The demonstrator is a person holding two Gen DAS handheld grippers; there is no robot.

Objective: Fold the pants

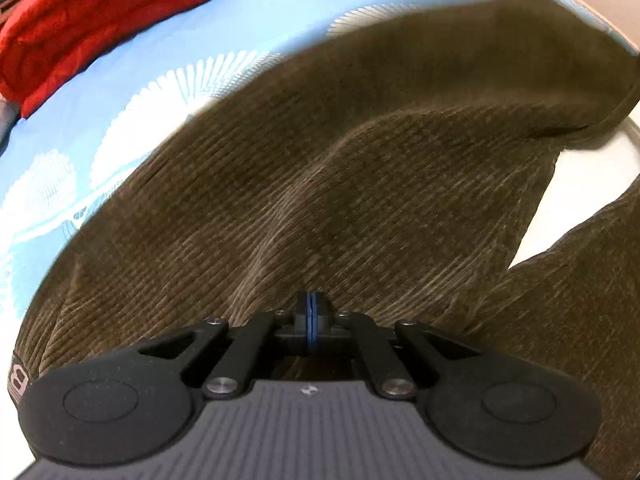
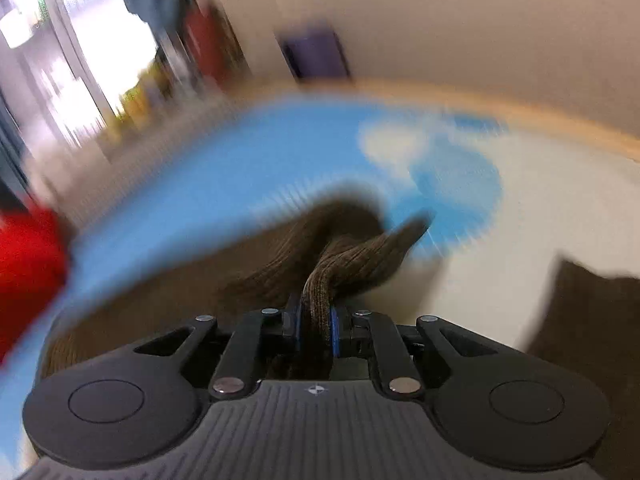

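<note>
The pants (image 1: 320,184), brown corduroy, lie spread over a blue bedsheet (image 1: 132,64) with a white feather pattern; a folded red blanket (image 1: 92,12) sits at the far left, well apart from them.

Left gripper (image 1: 311,312): jaws fully together, blue pads meeting with no visible gap. It points steeply down at the cloth, tips at or just above the fabric surface. No fold of cloth can be seen passing between the pads, so it appears closed on nothing, or at most on a thin pinch hidden beneath the tips; this cannot be settled from the view.

Right gripper (image 2: 316,320): clamped on a bunched, rope-like gather of the pants (image 2: 344,256), which rises from between the pads and runs away toward the far right. This view is heavily blurred; further detail is unreliable.

Governing relation: from the left gripper the cloth extends away in a broad band toward the far right, and a second portion comes in at the near right with a bare gap of sheet between. The long axis therefore runs from near left to far right. The left gripper stands directly over the broad panel; the right already holds one gathered end.

Judgement: the fold depends on the left gripper securing an edge on this axis. If it is empty, it needs to reopen and take cloth first.
</note>
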